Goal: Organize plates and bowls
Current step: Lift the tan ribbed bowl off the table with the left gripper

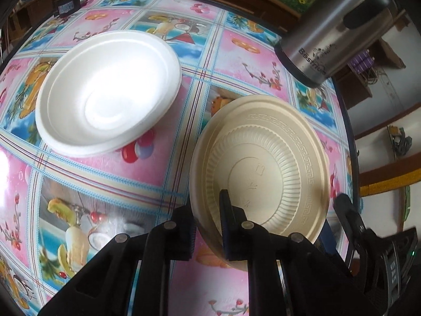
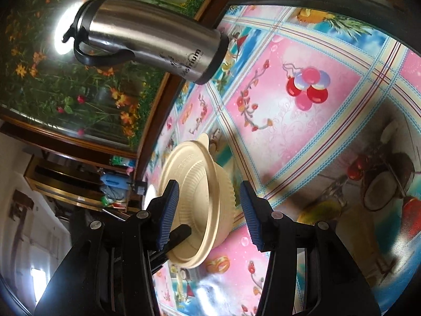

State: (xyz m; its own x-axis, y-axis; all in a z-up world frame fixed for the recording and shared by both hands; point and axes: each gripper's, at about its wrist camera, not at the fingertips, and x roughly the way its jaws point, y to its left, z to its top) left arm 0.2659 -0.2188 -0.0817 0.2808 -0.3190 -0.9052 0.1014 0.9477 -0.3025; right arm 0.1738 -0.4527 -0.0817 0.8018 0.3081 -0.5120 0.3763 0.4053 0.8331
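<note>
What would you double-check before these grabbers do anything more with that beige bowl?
1. Left gripper straddles the beige bowl at its rim: ok.
2. Left gripper clamped firmly: cannot tell.
3. Right gripper open, facing the bowl: ok.
4. White plate empty, ready for stacking: ok.
5. Steel flask standing apart from the bowl: ok.

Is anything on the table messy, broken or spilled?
Nothing is spilled or broken. The only unusual thing is the beige bowl: it is tipped up on its edge, because the left tongs pinch its rim. The white plate lies flat, and the steel flask stands upright near the table's edge.
</note>
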